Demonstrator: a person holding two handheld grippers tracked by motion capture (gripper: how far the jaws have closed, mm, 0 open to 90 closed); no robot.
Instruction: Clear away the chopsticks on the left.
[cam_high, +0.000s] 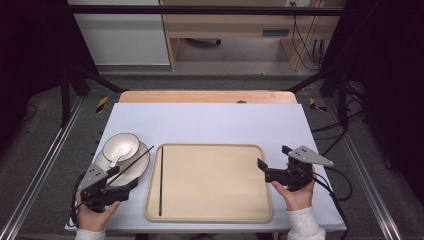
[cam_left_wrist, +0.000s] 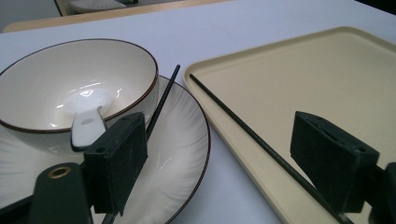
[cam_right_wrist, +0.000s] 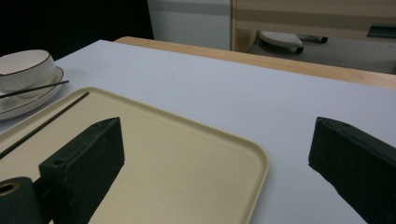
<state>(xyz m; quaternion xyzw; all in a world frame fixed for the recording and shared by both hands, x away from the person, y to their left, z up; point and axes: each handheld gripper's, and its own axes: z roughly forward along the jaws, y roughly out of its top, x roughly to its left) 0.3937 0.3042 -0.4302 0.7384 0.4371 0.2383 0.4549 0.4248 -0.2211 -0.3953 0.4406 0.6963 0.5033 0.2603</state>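
A white bowl (cam_high: 121, 146) with a dark rim stands on a white plate (cam_high: 139, 170) at the left, and a white spoon (cam_high: 116, 159) lies in the bowl. One black chopstick (cam_high: 131, 165) rests slanted across the plate. A second black chopstick (cam_high: 161, 182) lies along the left inside edge of the beige tray (cam_high: 215, 146). My left gripper (cam_high: 126, 177) is at the plate's near edge, open, with nothing pressed between its jaws; the plate chopstick (cam_left_wrist: 163, 100) runs past its left jaw. My right gripper (cam_high: 272, 157) hovers open at the tray's right edge, holding nothing.
The tray sits mid-table on a pale blue-grey mat (cam_high: 210, 120), with a wooden table edge (cam_high: 205, 96) beyond it. Black frame posts stand at both back corners. A person's hands come in from the near edge.
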